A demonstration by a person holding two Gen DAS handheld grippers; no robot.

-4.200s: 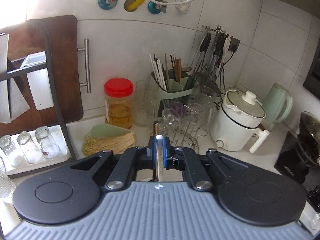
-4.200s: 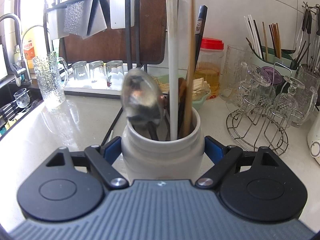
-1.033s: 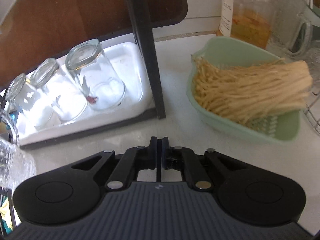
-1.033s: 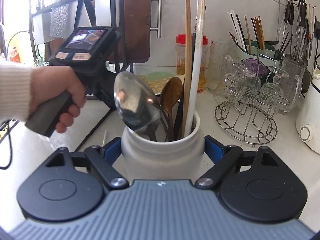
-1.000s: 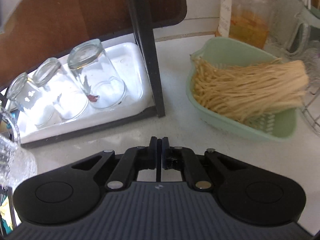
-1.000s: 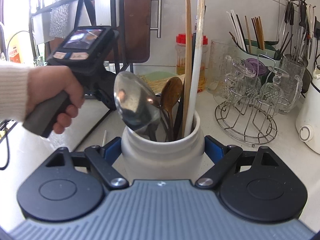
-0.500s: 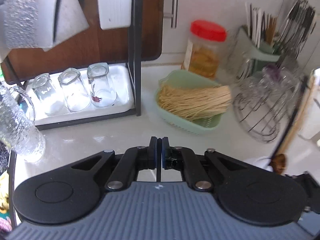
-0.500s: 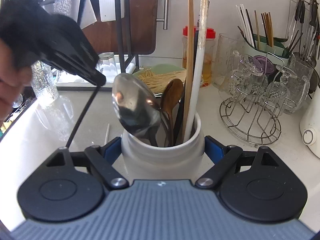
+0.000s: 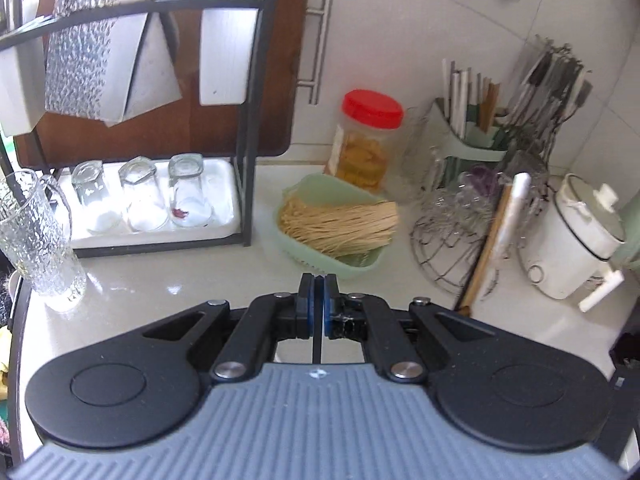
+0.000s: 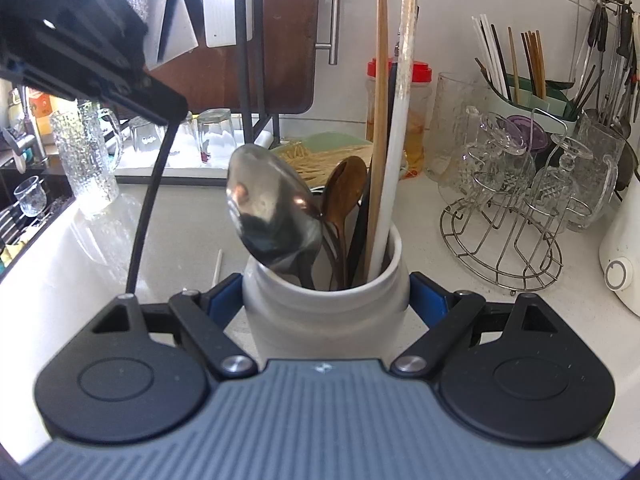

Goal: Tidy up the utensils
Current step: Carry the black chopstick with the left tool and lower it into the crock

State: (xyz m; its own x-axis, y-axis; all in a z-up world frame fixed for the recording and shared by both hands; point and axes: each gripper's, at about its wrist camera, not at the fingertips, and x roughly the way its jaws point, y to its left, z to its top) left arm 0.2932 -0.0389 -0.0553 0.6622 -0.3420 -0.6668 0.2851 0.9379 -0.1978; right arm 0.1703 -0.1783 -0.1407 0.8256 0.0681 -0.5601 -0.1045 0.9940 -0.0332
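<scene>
My right gripper [image 10: 326,296] is shut on a white ceramic jar [image 10: 324,304] standing on the counter. The jar holds a metal spoon [image 10: 272,216], a wooden spoon [image 10: 344,188], a wooden chopstick [image 10: 380,120] and a white chopstick [image 10: 402,120]. In the right wrist view my left gripper [image 10: 168,112] hangs at the upper left, above the counter, shut on a thin black chopstick [image 10: 148,208] that slants down from it. The left wrist view shows the pads closed with that black chopstick [image 9: 318,340] as a dark line between them. One white chopstick [image 10: 217,268] lies on the counter left of the jar.
A black dish rack [image 9: 248,120] with upturned glasses stands at the back left, a textured glass mug [image 9: 36,240] beside it. A green basket of noodles [image 9: 336,220], a red-lidded jar [image 9: 368,140], a wire glass stand [image 10: 504,248], a green utensil caddy [image 9: 472,140] and a white cooker [image 9: 572,240] line the back.
My left gripper has risen and drawn back from the counter by the rack, carrying the black chopstick up with it. The right gripper and the jar have stayed put.
</scene>
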